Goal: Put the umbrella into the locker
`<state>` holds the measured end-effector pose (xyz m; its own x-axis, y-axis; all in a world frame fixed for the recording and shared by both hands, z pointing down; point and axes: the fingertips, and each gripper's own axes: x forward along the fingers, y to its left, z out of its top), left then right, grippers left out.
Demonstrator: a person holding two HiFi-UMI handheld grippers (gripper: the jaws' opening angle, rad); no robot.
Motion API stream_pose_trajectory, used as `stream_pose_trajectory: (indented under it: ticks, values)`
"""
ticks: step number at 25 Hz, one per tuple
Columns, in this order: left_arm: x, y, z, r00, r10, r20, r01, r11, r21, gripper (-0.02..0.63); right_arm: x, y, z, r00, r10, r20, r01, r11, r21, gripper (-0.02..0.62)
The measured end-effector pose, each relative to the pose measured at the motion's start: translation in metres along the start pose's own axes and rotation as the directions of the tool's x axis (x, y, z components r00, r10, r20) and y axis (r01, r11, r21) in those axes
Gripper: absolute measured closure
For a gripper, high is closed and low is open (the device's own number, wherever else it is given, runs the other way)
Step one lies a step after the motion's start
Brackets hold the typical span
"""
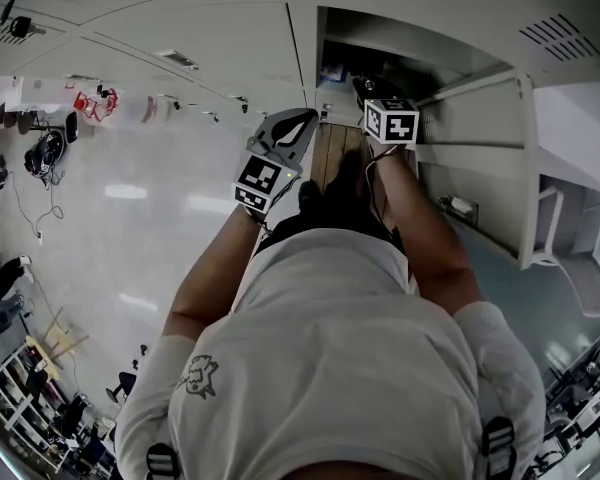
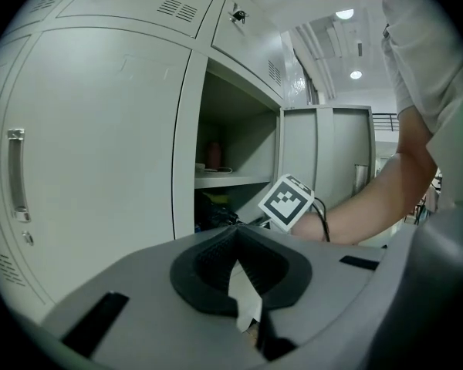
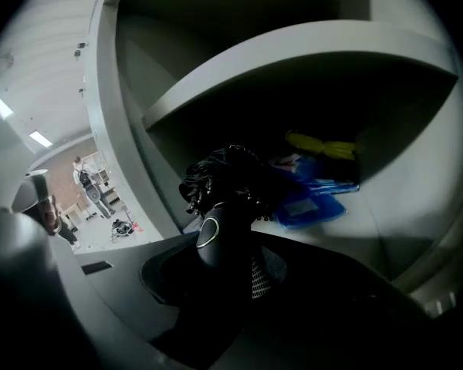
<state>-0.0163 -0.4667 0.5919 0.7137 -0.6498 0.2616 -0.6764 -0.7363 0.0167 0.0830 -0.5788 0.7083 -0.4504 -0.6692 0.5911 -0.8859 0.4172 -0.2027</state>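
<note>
The black folded umbrella (image 3: pixel 225 177) points into the open locker (image 3: pixel 293 60), its canopy under the locker's shelf. My right gripper (image 3: pixel 224 245) is shut on the umbrella's handle. In the head view the right gripper (image 1: pixel 372 96) reaches into the locker (image 1: pixel 420 58), its marker cube just outside. My left gripper (image 1: pixel 305 118) hangs in front of the locker's left edge, shut with nothing in it. In the left gripper view the left gripper (image 2: pixel 235 233) faces the open locker (image 2: pixel 231 145), and the right gripper's marker cube (image 2: pixel 285 201) shows at the opening.
Blue bags (image 3: pixel 312 199) and a yellow thing (image 3: pixel 324 146) lie at the back of the compartment. Small items (image 2: pixel 214 156) stand on the shelf above. The locker door (image 1: pixel 525 168) stands open at the right. Closed locker doors (image 2: pixel 100 145) lie to the left.
</note>
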Motion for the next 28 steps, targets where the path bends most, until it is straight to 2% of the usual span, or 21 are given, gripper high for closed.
stream_pose_trajectory:
  ticks: [13,22,28]
  values:
    - [0.007,0.010,-0.005,1.000,0.023,-0.022,-0.023,1.000,-0.003,0.595,0.072,-0.022,0.019,0.999,-0.040,-0.022,0.039,0.999,-0.004,0.448]
    - [0.005,0.010,-0.010,0.999,0.022,-0.030,-0.022,1.000,-0.010,0.595,0.085,-0.030,0.005,0.993,-0.092,-0.078,0.087,0.993,-0.074,0.445]
    - [0.003,0.009,-0.010,0.999,0.025,-0.028,-0.025,1.000,-0.004,0.595,0.090,-0.032,-0.001,0.982,-0.122,-0.142,0.111,0.991,-0.081,0.429]
